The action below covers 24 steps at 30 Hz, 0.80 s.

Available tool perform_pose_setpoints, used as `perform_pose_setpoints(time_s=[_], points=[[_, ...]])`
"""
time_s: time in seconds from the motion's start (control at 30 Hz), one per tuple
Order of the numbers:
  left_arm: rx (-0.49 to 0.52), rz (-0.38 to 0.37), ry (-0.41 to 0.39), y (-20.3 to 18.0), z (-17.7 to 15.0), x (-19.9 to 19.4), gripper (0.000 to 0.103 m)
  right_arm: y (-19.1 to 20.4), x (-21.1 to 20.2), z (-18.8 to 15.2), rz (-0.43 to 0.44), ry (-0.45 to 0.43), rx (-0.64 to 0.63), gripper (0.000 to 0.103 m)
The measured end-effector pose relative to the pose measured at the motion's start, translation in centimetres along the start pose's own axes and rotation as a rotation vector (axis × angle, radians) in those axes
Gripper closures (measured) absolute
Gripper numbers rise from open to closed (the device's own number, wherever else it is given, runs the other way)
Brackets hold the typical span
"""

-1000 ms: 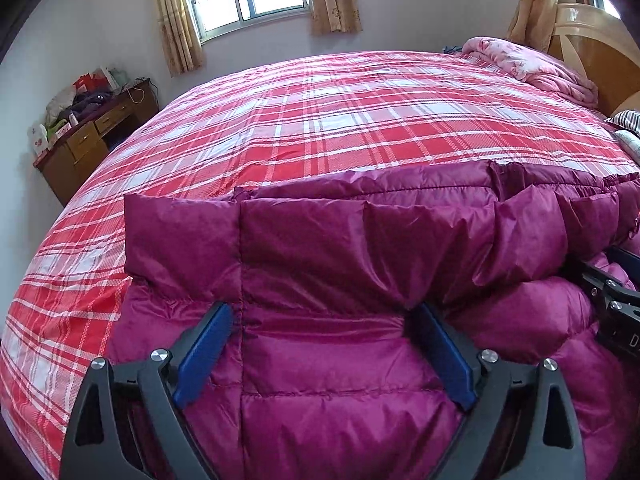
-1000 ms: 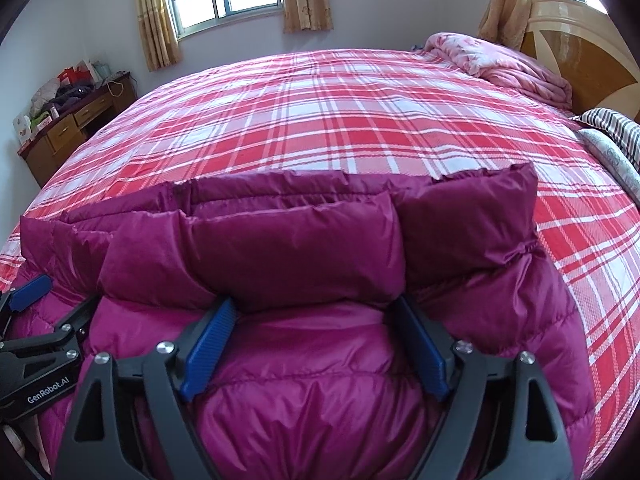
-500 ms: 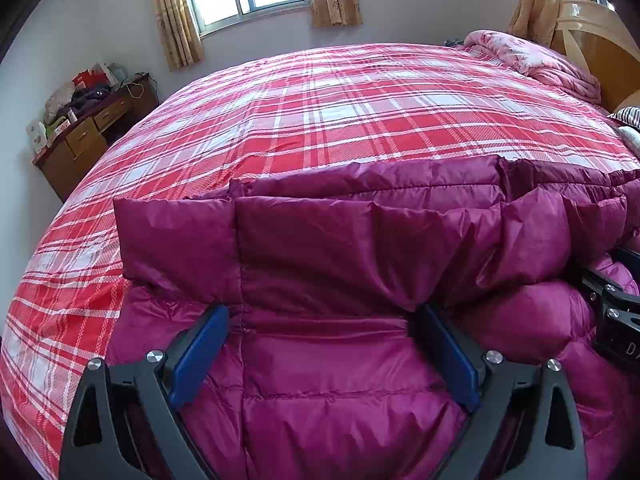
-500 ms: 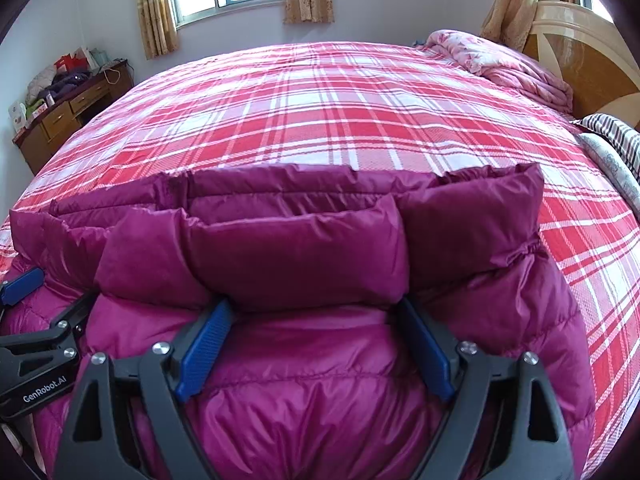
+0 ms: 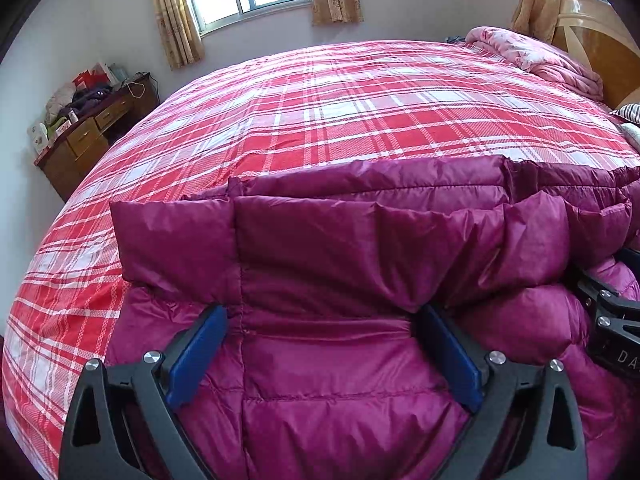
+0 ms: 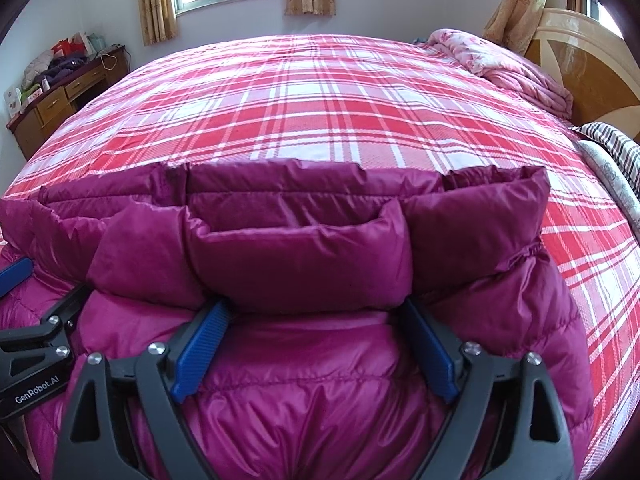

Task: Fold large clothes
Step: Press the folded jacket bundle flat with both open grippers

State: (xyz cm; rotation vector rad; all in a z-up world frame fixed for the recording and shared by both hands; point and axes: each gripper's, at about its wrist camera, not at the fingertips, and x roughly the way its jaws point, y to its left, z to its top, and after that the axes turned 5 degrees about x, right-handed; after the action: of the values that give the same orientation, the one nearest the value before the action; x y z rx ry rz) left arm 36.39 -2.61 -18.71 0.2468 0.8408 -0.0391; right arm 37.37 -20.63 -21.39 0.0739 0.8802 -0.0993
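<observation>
A magenta quilted down jacket (image 5: 328,256) lies folded on the red plaid bed and fills the lower half of both views (image 6: 304,248). My left gripper (image 5: 320,320) has its blue-padded jaws wide apart, with the jacket's puffy fabric bulging between them and its fingertips tucked under a folded edge. My right gripper (image 6: 314,312) stands the same way on the jacket's right part, jaws wide apart under a fold. Each gripper shows at the edge of the other's view (image 5: 612,320) (image 6: 36,332).
The red and white plaid bed cover (image 5: 360,120) stretches far ahead. A pink quilt (image 6: 504,64) lies by the wooden headboard (image 6: 592,68) at the right. Striped pillows (image 6: 616,152) sit at the right edge. A cluttered wooden dresser (image 5: 80,132) stands at the left wall.
Both grippers have shifted slightly forward and tilted over the jacket; the folded edge has slid a little further across the bed. The jaws keep the same spread.
</observation>
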Motion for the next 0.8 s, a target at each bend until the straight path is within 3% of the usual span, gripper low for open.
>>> perform_pose_setpoints(time_s=[0.53,0.8], points=[[0.005,0.017,0.002,-0.2,0.0,0.1,0.003,0.6,0.3,0.1,-0.043,0.015,-0.027,0.012],[0.002,0.018,-0.001,-0.2,0.0,0.2,0.002,0.1,-2.4,-0.3,0.007,-0.025,0.011,0.012]])
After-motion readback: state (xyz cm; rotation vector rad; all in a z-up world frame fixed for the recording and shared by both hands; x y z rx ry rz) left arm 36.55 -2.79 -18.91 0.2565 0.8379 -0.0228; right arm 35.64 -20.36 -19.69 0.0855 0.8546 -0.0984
